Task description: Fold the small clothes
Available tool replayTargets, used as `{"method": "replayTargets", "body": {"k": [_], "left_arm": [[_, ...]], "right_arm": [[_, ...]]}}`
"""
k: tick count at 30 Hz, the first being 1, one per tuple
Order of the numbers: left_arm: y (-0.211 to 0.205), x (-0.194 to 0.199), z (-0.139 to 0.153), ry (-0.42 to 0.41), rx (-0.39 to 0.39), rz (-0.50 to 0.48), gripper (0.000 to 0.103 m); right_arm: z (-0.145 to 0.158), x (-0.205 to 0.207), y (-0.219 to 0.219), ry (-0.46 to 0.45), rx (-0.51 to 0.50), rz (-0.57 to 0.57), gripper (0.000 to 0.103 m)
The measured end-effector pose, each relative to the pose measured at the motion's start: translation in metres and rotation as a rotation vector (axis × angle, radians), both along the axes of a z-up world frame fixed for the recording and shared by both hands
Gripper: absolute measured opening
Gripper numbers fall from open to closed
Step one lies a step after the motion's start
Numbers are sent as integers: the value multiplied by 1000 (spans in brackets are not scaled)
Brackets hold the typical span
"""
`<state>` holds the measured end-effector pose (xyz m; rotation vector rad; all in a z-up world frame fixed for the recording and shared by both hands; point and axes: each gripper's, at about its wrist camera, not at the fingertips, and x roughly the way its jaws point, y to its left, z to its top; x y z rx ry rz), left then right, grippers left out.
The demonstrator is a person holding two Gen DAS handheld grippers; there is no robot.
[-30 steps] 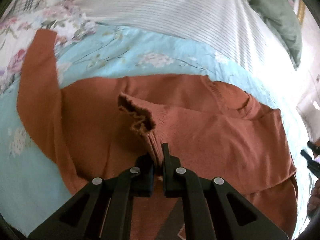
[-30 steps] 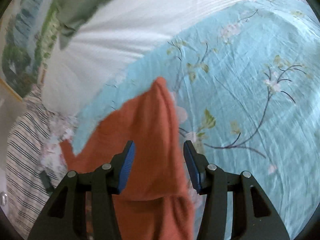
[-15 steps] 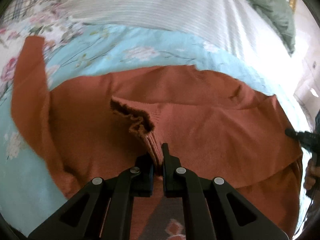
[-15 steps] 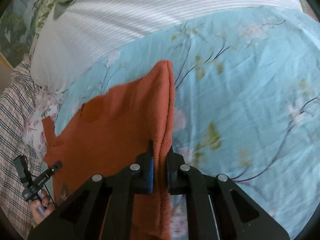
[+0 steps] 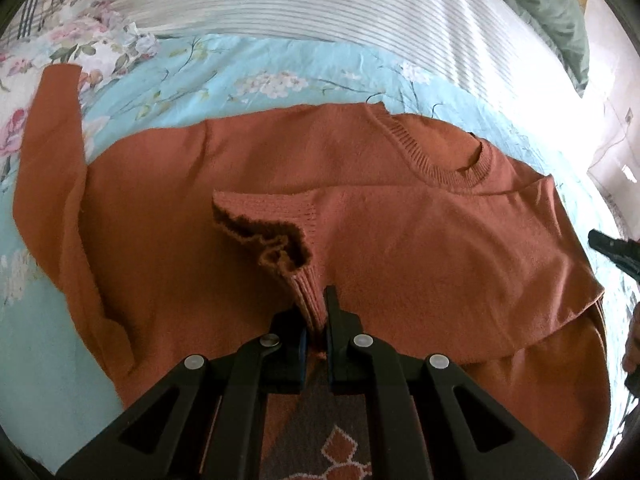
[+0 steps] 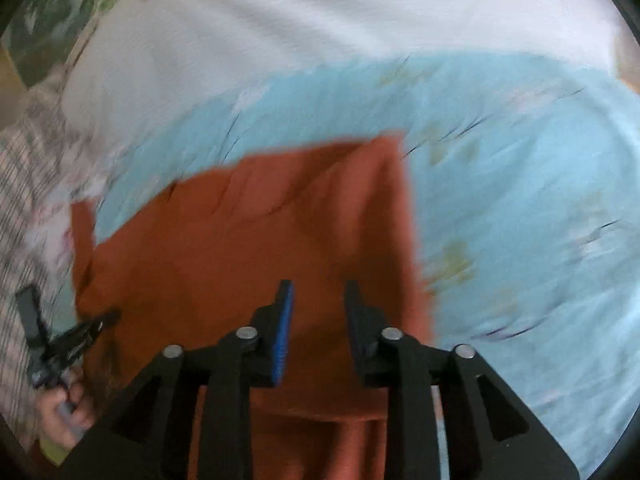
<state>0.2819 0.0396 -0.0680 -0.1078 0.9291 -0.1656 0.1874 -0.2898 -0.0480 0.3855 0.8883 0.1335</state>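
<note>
Left gripper [image 5: 320, 312]: closed tight on the ribbed sleeve cuff [image 5: 308, 296], cuff mouth gaping open just ahead of the tips. Sleeve [image 5: 420, 236] laid across the chest of the rust-orange sweater [image 5: 248, 168], long axis running from the pinched cuff out to the right shoulder fold. Neckband [image 5: 440, 160] beyond and to the right of the tips. Opposite sleeve [image 5: 48, 152] unfolded, trailing off the sweater's far left side onto the floral blue bedsheet [image 5: 224, 76]. Striped white bedding [image 5: 320, 4] and green pillow [image 5: 548, 12] further back. Patterned lower panel of the garment directly beneath the jaws.

Right gripper [image 6: 318, 296]: jaws apart, nothing between them, blue pad showing on the left finger; hovering over the sweater's [image 6: 248, 248] folded right edge. View blurred; contact with cloth not determinable. Blue bedsheet [image 6: 520, 200] to the right, left gripper small at lower left [image 6: 96, 322].

Governing relation: folded sleeve lying crosswise, left to right, on the torso, cuff end in the left jaws near the garment's middle. Unfolded sleeve on the left side, so left hand judged nearer; release of the cuff needed first.
</note>
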Motion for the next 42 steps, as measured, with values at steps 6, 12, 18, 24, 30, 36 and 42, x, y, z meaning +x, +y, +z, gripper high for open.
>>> {"method": "replayTargets", "body": {"k": [6, 12, 18, 24, 30, 36, 42], "left_arm": [[22, -22, 5, 0, -14, 42, 28], [75, -42, 21, -18, -64, 143, 35], [123, -18, 42, -47, -19, 274, 65], [157, 38, 50, -22, 43, 350, 79], [182, 113, 38, 23, 215, 414, 80], [237, 175, 12, 126, 221, 535, 72], [257, 160, 29, 33, 41, 481, 8]], "right_arm": [[-25, -3, -6, 56, 22, -54, 30], [-3, -33, 4, -20, 114, -20, 46], [3, -60, 45, -35, 205, 83, 56], [6, -70, 85, -31, 233, 167, 57], [8, -70, 95, -25, 245, 198, 58], [2, -67, 99, 3, 251, 210, 58], [1, -70, 100, -5, 267, 214, 58]]}}
